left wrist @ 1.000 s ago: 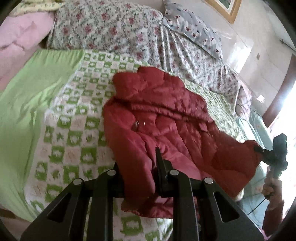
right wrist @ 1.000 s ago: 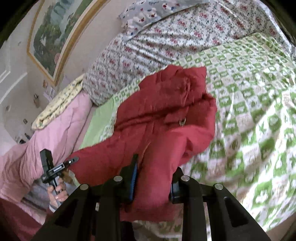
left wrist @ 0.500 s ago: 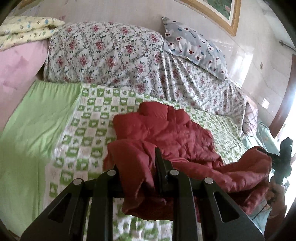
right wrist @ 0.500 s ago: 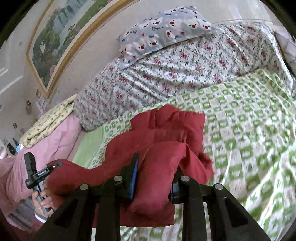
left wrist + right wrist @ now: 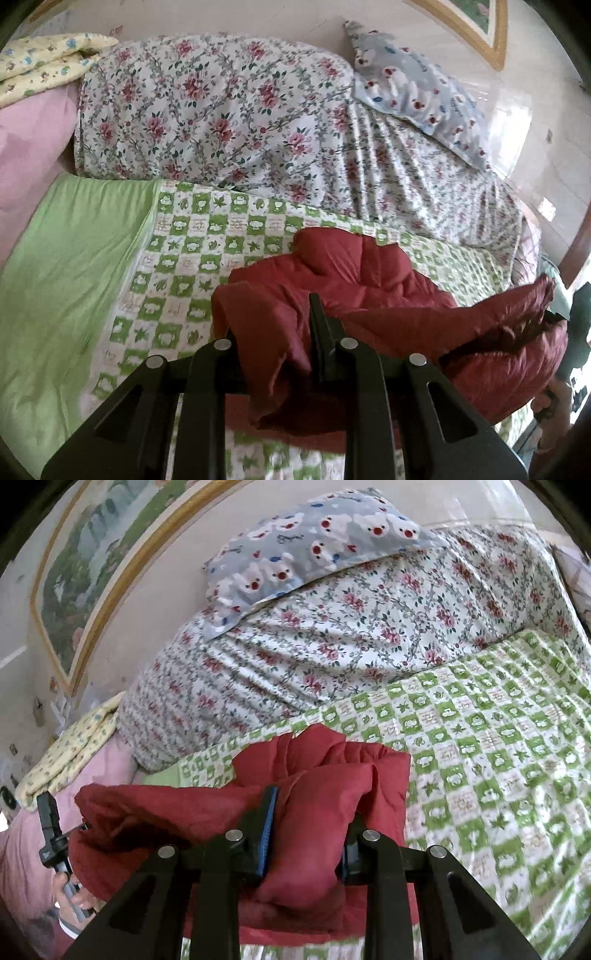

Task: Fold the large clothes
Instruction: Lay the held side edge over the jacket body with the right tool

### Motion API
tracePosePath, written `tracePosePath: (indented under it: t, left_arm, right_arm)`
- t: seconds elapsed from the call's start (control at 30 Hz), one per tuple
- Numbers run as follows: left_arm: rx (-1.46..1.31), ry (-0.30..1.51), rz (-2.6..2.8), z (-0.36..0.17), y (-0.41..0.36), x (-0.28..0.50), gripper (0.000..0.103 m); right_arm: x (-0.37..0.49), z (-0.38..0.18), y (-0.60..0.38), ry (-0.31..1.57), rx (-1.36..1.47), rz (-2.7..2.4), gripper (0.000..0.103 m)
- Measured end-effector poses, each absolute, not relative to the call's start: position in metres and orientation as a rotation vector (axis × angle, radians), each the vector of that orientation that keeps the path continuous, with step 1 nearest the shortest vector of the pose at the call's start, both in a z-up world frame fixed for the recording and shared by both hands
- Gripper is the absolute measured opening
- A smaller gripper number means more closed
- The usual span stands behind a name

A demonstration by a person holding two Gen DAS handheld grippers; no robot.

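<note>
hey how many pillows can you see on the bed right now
1. The grey-blue bear-print pillow lies on top of the floral bedding by the wall. Others may be hidden under that bedding.

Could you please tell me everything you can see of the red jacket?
The red jacket is a puffy, quilted garment of slightly shiny fabric, bunched up and partly lifted off the green checked quilt. Its far part lies crumpled on the quilt. The left tongs pinch one near edge and the right tongs pinch another, so the cloth sags between them. No zip or buttons show.
</note>
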State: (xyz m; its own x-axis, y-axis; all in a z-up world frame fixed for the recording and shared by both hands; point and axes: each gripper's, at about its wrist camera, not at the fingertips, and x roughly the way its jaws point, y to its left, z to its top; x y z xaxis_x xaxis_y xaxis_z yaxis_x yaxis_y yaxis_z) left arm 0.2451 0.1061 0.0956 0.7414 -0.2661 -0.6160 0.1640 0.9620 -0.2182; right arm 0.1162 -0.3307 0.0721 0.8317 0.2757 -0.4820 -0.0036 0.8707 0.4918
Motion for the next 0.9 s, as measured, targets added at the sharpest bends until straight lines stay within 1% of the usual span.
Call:
tracePosePath:
  t: [0.3, 0.57, 0.9]
  left_arm:
    - [-0.182, 0.746, -0.188, 0.073, 0.098, 0.320, 0.022]
    - [-0.153, 0.833, -0.120, 0.034, 0.083, 0.385, 0.024]
    - [-0.108, 0.885, -0.052, -0.011, 0.064, 0.435, 0.026]
  right_arm:
    - [0.176, 0.048, -0.351, 0.605, 0.566, 0.081, 0.027]
    - [0.236, 0.009, -0.360, 0.664, 0.608, -0.008, 0.029]
    - [0.288, -0.036, -0.363, 0.703, 0.604, -0.074, 0.030]
